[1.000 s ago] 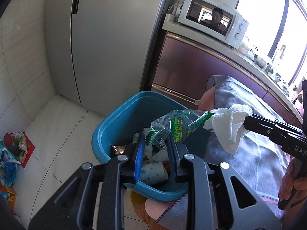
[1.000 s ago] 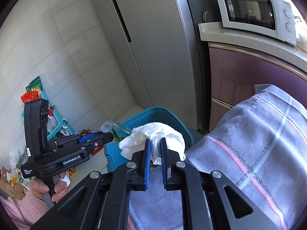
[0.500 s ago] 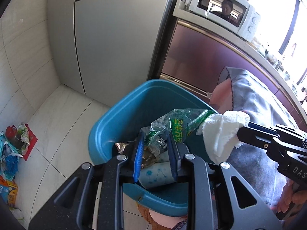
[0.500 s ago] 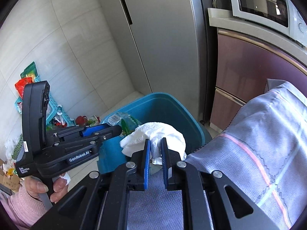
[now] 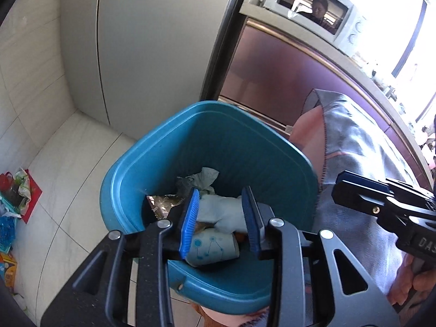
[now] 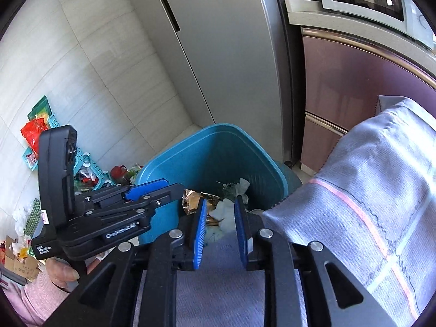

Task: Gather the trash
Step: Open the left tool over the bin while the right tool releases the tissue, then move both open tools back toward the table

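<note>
Both claws — left claw (image 5: 221, 219), right claw (image 6: 218, 226) — just opening, empty, over the blue bin (image 5: 152, 160); confirm trash dropped in before withdrawing.

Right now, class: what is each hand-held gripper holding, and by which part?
Nothing: the left hand-held gripper and right hand-held gripper have just opened, empty, over the blue bin.

- One blue bin (image 5: 152, 163), one only, seen from both wrists.
- Two grippers: the left gripper (image 5: 222, 218) and the right gripper (image 6: 218, 224), two blue pads apiece.
- One paper cup (image 5: 212, 249) with a blue dotted print, lying in the bin.
- One gold foil wrapper (image 5: 160, 204) in there too.
- At least two white crumpled tissues (image 6: 227, 212); the pile is too tangled for a firm count.
- One microwave (image 5: 310, 8).
- One grey fridge (image 5: 152, 41), two doors.
- One striped grey cloth (image 6: 376, 190).
</note>
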A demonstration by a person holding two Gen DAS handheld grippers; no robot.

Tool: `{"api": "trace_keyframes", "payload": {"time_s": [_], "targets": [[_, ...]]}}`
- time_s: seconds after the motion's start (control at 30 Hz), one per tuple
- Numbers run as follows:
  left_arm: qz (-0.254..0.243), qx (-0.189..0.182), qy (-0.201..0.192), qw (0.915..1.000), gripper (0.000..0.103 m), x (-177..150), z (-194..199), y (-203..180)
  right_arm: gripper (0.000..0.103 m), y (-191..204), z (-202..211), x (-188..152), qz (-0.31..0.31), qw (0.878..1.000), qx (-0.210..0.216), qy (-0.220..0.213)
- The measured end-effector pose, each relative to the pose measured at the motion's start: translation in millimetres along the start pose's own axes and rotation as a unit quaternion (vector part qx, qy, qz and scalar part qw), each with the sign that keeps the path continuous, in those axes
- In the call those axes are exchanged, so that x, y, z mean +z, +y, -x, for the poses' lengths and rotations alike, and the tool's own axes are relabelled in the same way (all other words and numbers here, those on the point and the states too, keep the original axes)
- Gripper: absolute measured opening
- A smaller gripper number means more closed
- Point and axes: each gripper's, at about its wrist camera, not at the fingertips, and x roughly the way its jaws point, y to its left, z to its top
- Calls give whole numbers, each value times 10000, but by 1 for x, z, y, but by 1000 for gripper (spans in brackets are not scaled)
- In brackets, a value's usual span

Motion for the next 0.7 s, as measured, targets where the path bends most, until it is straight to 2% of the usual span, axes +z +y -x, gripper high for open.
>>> {"api": "trace_keyframes", "payload": {"time_s": [0.07, 0.13, 0.33, 0.5, 0.7], "targets": [[-72, -57, -65, 9999, 36, -1, 7, -6, 20, -2, 5, -1, -56, 10000, 40, -39], [-153, -178, -145, 9996, 43, -3, 15, -13, 30, -2, 15, -5, -75, 9999, 63, -124], [-610, -565, -413, 9957, 50, -12, 42, -47, 31, -8, 58, -23, -172, 9987, 58, -473], [-1109, -999, -616, 9869, 54, -22, 64, -87, 32, -26, 104, -45, -430, 9952, -147, -870], [-1606, -1465, -515, 9747, 55, -33, 66, -140, 34, -61, 149, -80, -883, 9873, -593, -1184]]}}
